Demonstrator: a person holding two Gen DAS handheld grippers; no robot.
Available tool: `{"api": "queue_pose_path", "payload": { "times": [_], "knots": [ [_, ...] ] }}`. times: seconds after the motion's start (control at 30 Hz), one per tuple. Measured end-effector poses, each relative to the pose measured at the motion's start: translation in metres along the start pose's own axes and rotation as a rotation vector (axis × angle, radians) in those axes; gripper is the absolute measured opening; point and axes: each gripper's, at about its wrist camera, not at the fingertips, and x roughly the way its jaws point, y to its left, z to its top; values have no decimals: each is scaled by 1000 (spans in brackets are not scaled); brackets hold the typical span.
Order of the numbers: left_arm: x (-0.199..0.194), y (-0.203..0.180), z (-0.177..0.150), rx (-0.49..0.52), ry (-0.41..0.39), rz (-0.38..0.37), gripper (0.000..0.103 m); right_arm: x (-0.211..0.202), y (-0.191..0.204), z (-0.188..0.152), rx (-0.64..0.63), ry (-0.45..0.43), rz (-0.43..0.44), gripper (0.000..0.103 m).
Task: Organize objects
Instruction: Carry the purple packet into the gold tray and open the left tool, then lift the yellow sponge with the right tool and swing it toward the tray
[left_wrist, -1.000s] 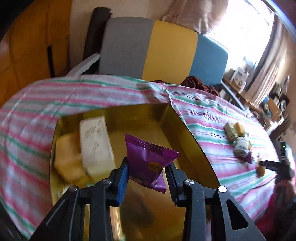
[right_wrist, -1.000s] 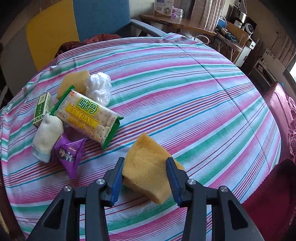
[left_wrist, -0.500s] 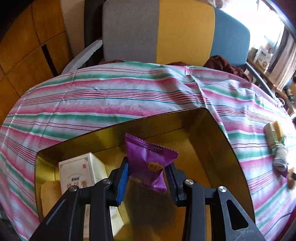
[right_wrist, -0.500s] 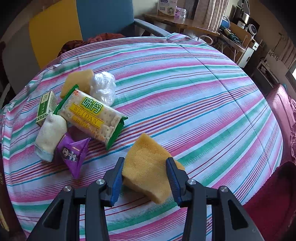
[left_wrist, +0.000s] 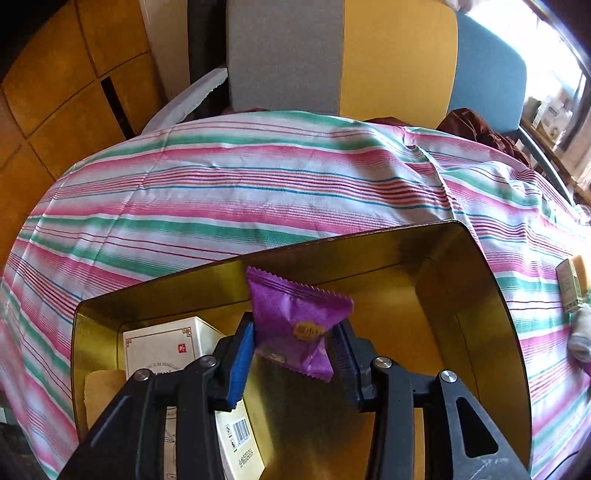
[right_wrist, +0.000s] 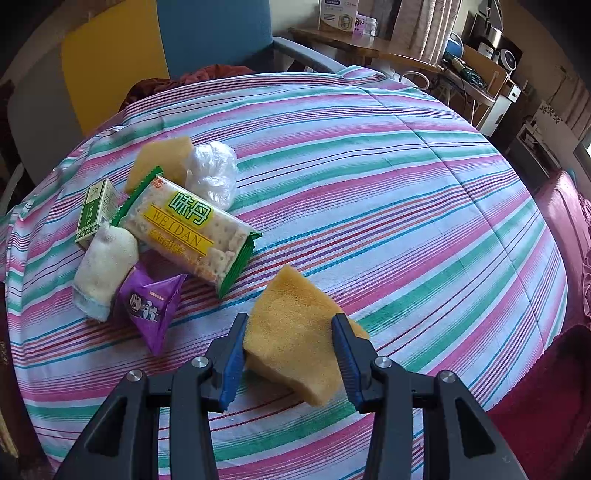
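My left gripper (left_wrist: 293, 350) is shut on a purple snack packet (left_wrist: 295, 321) and holds it above the open gold tin (left_wrist: 476, 295). A white box (left_wrist: 166, 347) and a yellow sponge (left_wrist: 101, 391) lie in the tin's left side. My right gripper (right_wrist: 290, 354) is shut on a yellow sponge (right_wrist: 295, 336) just above the striped tablecloth (right_wrist: 369, 184). To its left lies a pile: a cracker pack (right_wrist: 190, 229), a second purple packet (right_wrist: 151, 306), a white cloth roll (right_wrist: 105, 266), a green box (right_wrist: 98, 210), another sponge (right_wrist: 164, 158), and a plastic bag (right_wrist: 212, 173).
A grey, yellow and blue chair (left_wrist: 340, 55) stands behind the table. Wooden panels (left_wrist: 66, 92) are at the left. A red sofa (right_wrist: 565, 258) borders the table's right edge, with cluttered shelves (right_wrist: 480, 48) beyond.
The left gripper with the purple packet has moved further over the tin, toward its far wall. The right gripper with the sponge has barely shifted.
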Motion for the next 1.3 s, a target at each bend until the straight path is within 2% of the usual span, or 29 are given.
{"api": "queue_pose_path", "payload": {
  "times": [0.07, 0.2, 0.37, 0.53, 0.63, 0.9, 1.0, 1.1, 1.3],
  "knots": [
    [-3, -1, 0, 3, -10, -5, 48, 0, 0, 0, 0, 0, -1, 45],
    [-12, 2, -1, -15, -33, -27, 50, 0, 0, 0, 1, -1, -1, 45],
    [-54, 4, -13, -5, -125, -48, 50, 0, 1, 0, -8, 1, -5, 45],
    [-117, 10, -55, -22, -245, -62, 63, 2, 3, -1, -26, 0, -18, 45],
    [-143, 12, -85, -30, -286, -57, 63, 1, 2, -1, -21, -10, -16, 45],
    [-164, 23, -140, -62, -309, -20, 65, -9, -2, -1, 0, -62, -1, 44],
    [-167, 26, -149, -61, -324, 10, 66, -10, 0, -1, -4, -74, 3, 44],
    [-170, 28, -157, -70, -339, 22, 74, -11, 0, -1, 1, -84, 11, 44],
    [-166, 28, -169, -74, -320, 19, 75, -15, -2, -1, 13, -108, 16, 44]
  ]
}}
